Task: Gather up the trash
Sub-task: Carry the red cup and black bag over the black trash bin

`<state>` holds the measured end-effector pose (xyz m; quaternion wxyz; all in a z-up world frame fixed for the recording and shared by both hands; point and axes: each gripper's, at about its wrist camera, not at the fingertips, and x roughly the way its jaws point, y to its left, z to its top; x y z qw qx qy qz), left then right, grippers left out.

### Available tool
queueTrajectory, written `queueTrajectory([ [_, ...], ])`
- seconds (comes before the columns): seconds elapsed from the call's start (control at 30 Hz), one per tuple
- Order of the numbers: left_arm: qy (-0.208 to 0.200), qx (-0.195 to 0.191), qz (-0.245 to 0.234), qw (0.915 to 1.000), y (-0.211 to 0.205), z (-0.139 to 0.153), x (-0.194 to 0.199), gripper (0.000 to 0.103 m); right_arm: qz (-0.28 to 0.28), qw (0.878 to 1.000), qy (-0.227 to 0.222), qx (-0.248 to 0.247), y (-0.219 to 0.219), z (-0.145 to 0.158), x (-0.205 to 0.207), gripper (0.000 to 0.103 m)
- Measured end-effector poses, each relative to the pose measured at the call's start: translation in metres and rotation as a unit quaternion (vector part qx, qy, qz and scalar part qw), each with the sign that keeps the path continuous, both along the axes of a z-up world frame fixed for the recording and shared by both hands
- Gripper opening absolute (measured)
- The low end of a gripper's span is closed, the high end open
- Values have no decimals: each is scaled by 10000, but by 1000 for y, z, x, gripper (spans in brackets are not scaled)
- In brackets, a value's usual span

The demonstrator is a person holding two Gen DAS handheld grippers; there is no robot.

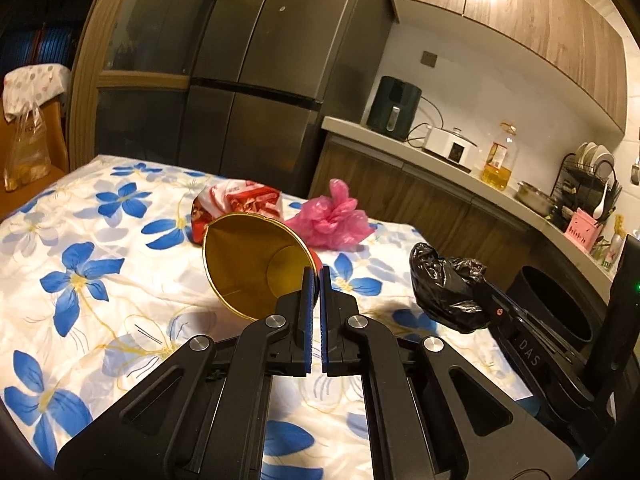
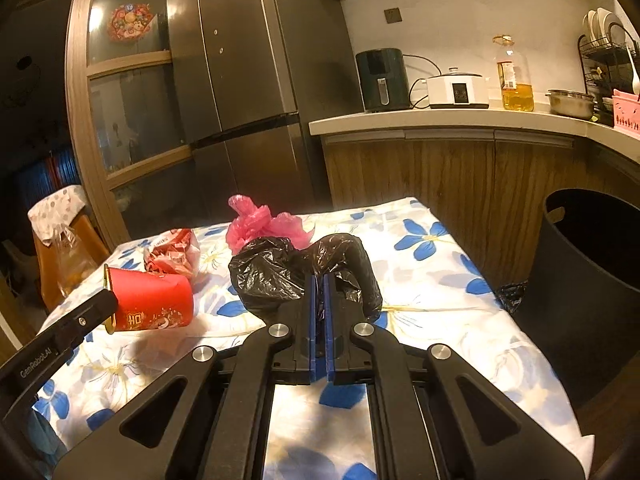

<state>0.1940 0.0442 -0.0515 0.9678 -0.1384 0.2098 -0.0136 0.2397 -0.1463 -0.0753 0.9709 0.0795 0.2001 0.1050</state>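
A home kitchen; a tall dark fridge (image 2: 244, 60) fills the upper middle of both views; to its right runs a pale counter (image 2: 440, 122) over wood-grain cabinets (image 2: 460, 176), with wooden wall cupboards (image 1: 520, 12) at the upper right of the left view; on the counter stand a black air fryer (image 2: 382, 80), a white cooker (image 2: 458, 88), a bottle of oil (image 2: 514, 76), a steel pot (image 2: 570, 102) and, at the far right, a dish rack (image 2: 604, 36) with plates; a wall socket (image 2: 393, 16) sits above; a table under a blue-flowered cloth (image 2: 432, 272) fills the lower frame; at left, a glazed wooden door (image 2: 128, 92) and a chair (image 2: 64, 236); a black bin (image 2: 592, 276) stands at lower right.
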Motion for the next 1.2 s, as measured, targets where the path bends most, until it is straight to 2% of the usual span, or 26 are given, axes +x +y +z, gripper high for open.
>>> queueTrajectory([
  [0.53, -373, 168, -406, 9983, -52, 31, -30, 1, -213, 9988, -429, 46, -40, 31, -46, 4],
  [1.2, -692, 334, -1140, 9905, -129, 56, -28, 1, -804, 9937, -766, 141, -102, 52, -78, 4],
])
